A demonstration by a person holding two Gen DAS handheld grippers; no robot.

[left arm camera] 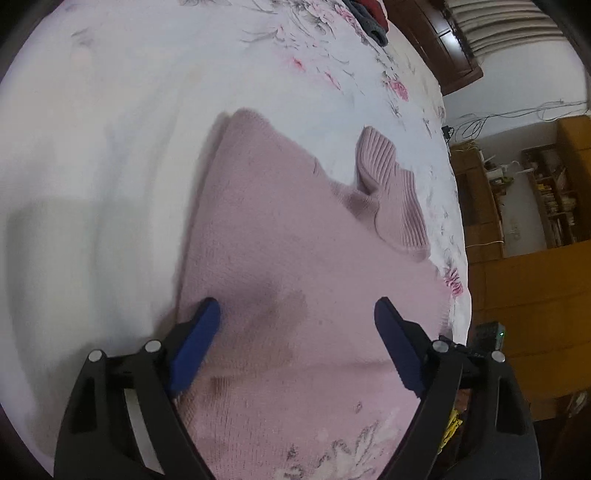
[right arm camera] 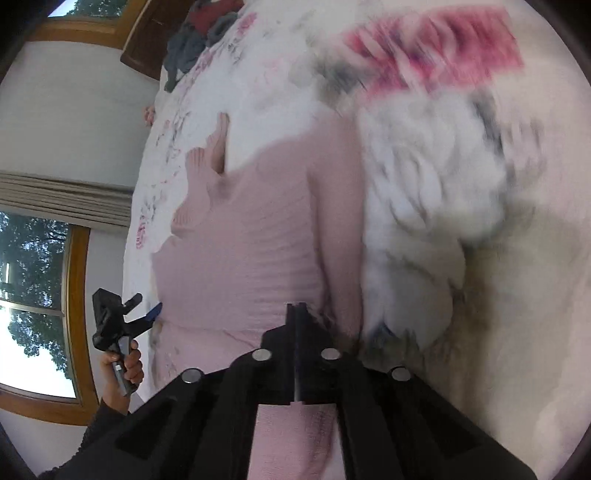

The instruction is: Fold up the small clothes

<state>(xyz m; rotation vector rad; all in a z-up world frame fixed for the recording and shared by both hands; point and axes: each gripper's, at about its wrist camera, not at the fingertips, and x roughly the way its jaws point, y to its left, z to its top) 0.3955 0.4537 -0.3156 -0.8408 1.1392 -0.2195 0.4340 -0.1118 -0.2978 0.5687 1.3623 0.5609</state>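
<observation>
A pink knit sweater (left arm camera: 288,240) lies spread on a white floral bedsheet (left arm camera: 110,129), its ribbed collar (left arm camera: 391,184) bunched toward the far right. My left gripper (left arm camera: 297,306) hovers open just above the sweater's near part, blue pads (left arm camera: 195,350) wide apart with nothing between them. In the right wrist view the sweater (right arm camera: 240,258) stretches away from my right gripper (right arm camera: 296,308), which is shut on a fold of the pink knit; cloth shows under its fingers. A hand (right arm camera: 122,365) holds the left gripper (right arm camera: 146,304) at the sweater's left edge. That view is motion-blurred.
A heap of dark and red clothes (left arm camera: 369,18) sits at the bed's far end, also visible as a clothes pile (right arm camera: 199,37). Wooden shelves (left arm camera: 535,192) and a cabinet (left arm camera: 443,44) stand past the bed's right edge. A window (right arm camera: 33,295) is on the left wall.
</observation>
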